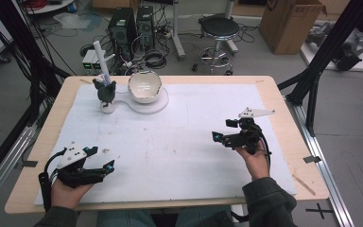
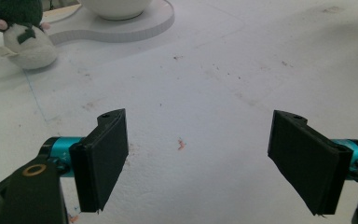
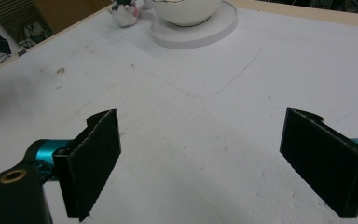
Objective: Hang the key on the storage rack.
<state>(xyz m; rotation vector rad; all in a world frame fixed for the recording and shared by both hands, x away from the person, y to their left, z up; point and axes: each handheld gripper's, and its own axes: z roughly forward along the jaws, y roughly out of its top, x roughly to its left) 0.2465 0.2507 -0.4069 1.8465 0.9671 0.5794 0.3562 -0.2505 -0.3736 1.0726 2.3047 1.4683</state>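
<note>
A white bowl (image 1: 144, 87) sits on a round white stand (image 1: 159, 105) at the back of the white mat. Left of it stands a small plush figure (image 1: 106, 93) with a dark green top and a white base, a white tube rising behind it. The plush (image 2: 24, 38), the bowl (image 2: 115, 7) and the stand (image 2: 135, 29) lie far ahead in the left gripper view. My left gripper (image 1: 101, 158) is open near the front left edge, nothing between its jaws. My right gripper (image 1: 222, 130) is open at the right, also empty. The bowl (image 3: 186, 10) and stand (image 3: 200, 31) lie far off in the right gripper view.
The white mat (image 1: 179, 142) covers most of the wooden table (image 1: 283, 113). A stool (image 1: 220, 29), computer towers (image 1: 123, 28), cables and a cardboard box (image 1: 290, 21) stand on the floor beyond the table. A dark frame post (image 1: 328, 47) rises at the right.
</note>
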